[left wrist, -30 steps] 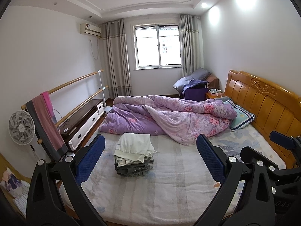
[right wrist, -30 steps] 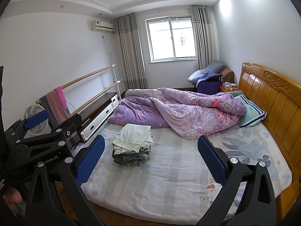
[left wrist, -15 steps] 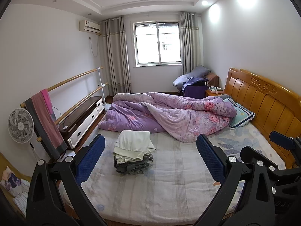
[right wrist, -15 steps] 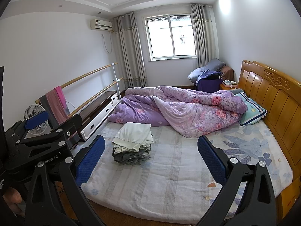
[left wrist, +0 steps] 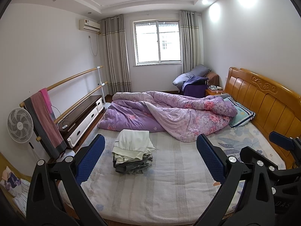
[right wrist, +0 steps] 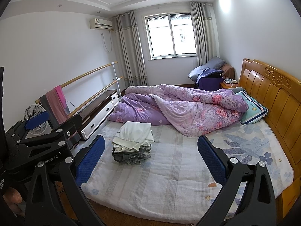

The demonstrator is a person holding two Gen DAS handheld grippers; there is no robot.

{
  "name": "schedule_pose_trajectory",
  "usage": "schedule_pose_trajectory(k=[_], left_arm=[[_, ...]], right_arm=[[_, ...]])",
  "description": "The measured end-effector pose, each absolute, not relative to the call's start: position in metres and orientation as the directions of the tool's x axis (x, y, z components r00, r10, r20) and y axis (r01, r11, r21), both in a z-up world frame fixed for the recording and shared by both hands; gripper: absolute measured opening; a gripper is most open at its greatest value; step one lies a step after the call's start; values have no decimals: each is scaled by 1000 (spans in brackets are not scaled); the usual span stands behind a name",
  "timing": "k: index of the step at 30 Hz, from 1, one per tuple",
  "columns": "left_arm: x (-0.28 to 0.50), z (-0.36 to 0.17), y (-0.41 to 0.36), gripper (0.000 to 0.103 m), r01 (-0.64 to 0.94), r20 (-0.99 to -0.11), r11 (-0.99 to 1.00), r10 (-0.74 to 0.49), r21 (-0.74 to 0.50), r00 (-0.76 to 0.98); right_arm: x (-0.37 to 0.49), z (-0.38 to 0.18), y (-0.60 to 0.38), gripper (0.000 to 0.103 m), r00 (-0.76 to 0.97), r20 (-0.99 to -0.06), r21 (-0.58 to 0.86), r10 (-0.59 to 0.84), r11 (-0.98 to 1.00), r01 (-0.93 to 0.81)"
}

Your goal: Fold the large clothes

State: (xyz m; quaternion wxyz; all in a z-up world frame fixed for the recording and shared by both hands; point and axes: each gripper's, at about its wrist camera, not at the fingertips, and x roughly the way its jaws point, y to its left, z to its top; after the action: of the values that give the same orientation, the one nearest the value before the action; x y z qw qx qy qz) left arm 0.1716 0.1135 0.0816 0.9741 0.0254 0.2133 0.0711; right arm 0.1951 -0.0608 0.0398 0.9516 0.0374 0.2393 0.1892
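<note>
A stack of folded clothes [left wrist: 133, 154], cream on top and grey beneath, lies on the left part of the bed [left wrist: 169, 192]; it also shows in the right wrist view [right wrist: 132, 144]. My left gripper [left wrist: 150, 160] is open and empty, held above the bed's foot edge, well short of the stack. My right gripper [right wrist: 151, 161] is open and empty at the same distance. The left gripper [right wrist: 37, 143] shows at the left of the right wrist view, and the right gripper [left wrist: 282, 150] at the right of the left wrist view.
A crumpled purple floral quilt [left wrist: 169, 114] covers the far half of the bed, with a pillow [left wrist: 241, 114] by the wooden headboard [left wrist: 267, 101]. A rail with hanging towels [left wrist: 45, 120], a fan [left wrist: 19, 125] and a low cabinet [left wrist: 82, 118] stand left.
Both grippers have drifted slightly back and up from the bed. The folded stack has not moved, and both grippers stay open.
</note>
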Motion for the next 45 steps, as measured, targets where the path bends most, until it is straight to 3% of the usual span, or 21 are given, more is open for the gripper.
schedule_pose_trajectory(k=[45], left_arm=[[217,69,51,98,-217,-445,970,242,109,862]], right_arm=[[262,28,-133,95,733,-465,224,497,866,-446]])
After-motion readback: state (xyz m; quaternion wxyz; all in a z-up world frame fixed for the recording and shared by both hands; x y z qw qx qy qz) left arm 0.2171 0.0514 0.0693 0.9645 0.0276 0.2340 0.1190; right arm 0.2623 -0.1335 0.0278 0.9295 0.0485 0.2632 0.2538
